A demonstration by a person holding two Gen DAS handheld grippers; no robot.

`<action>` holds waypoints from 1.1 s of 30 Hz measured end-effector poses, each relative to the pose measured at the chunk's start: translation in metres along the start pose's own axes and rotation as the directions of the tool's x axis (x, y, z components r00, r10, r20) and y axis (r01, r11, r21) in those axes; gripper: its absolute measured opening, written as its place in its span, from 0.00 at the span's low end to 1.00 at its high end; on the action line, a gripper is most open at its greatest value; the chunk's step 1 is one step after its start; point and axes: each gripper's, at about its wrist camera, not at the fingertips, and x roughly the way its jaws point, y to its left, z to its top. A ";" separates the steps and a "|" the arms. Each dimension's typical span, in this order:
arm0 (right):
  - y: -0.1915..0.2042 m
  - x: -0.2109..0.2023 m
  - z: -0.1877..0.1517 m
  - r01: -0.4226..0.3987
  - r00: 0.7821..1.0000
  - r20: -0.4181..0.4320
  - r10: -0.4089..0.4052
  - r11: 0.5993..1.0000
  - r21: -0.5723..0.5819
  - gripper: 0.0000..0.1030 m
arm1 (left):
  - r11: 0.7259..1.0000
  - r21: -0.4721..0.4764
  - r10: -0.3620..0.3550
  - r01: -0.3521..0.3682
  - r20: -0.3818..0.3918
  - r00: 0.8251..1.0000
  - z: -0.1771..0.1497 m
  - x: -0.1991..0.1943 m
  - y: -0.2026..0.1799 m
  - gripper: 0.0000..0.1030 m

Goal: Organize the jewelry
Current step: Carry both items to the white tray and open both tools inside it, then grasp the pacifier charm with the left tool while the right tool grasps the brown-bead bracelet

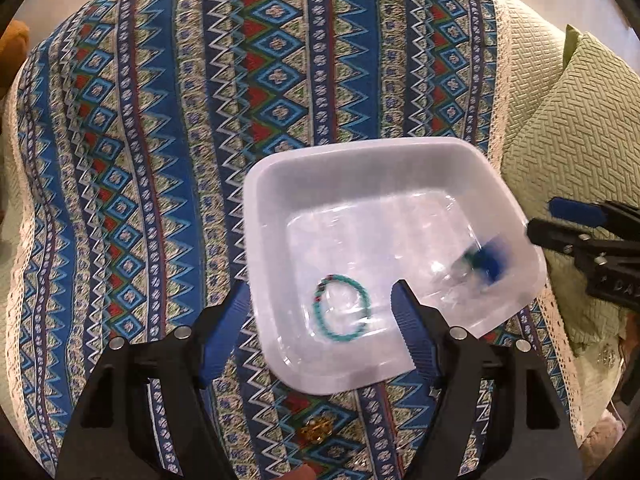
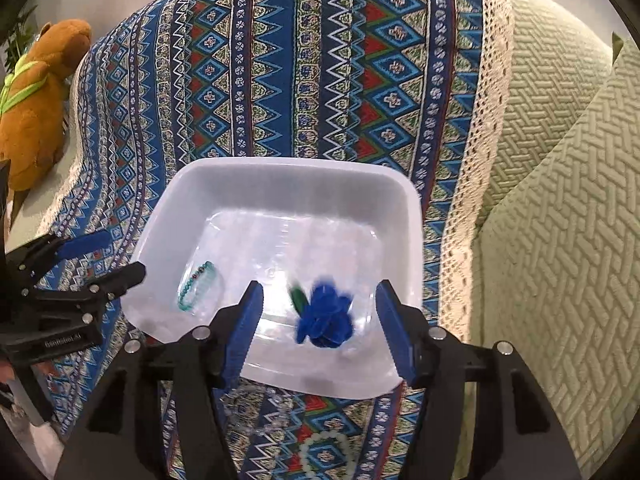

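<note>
Here, both jaws are standing open, empty: right gripper point(image 2: 320, 328) is releasing the blue flower ornament point(image 2: 326, 318) into the translucent tray point(image 2: 296, 176); left gripper point(image 1: 320, 316) is hovering over the turquoise bead bracelet point(image 1: 342, 306); retreating upward is advisable.

Turquoise bead bracelet point(image 1: 343, 307) and blue flower piece point(image 2: 325, 317) lie apart — inside white tray point(image 2: 208, 184).

Matte black two-finger grippers with blue ribbed pads

The left gripper point(image 1: 320, 320) and right gripper point(image 2: 320, 320) share angular black plastic frames with triangular cut-outs, round silver screw heads at the finger bases, and ridged blue fingers point(image 2: 244, 332). Faint pale lettering marks the black body of each, seen from the other's camera.
</note>
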 end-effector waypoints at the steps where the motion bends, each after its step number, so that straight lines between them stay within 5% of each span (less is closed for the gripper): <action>1: 0.000 -0.004 -0.001 -0.009 1.000 0.002 0.009 1.000 0.009 0.57 | 1.000 -0.005 -0.001 0.001 -0.001 1.000 -0.002 -0.002 0.002 0.71; 7: 0.008 -0.051 -0.047 -0.033 0.999 0.000 0.033 0.999 -0.027 0.57 | 0.998 0.017 -0.055 0.054 0.051 0.997 -0.040 -0.052 0.000 0.71; 11: 0.015 -0.077 -0.106 -0.030 0.998 -0.060 0.026 0.998 -0.055 0.57 | 0.994 0.073 -0.085 0.081 0.049 0.995 -0.090 -0.083 -0.008 0.71; 22: 0.022 -0.095 -0.251 -0.034 0.976 -0.216 0.027 0.999 -0.030 0.57 | 0.988 0.137 -0.066 0.076 -0.079 0.995 -0.248 -0.101 -0.018 0.71; 33: 0.008 -0.080 -0.286 0.013 0.962 -0.274 -0.011 1.000 0.004 0.57 | 0.993 0.118 -0.012 0.025 -0.114 0.993 -0.287 -0.075 -0.036 0.71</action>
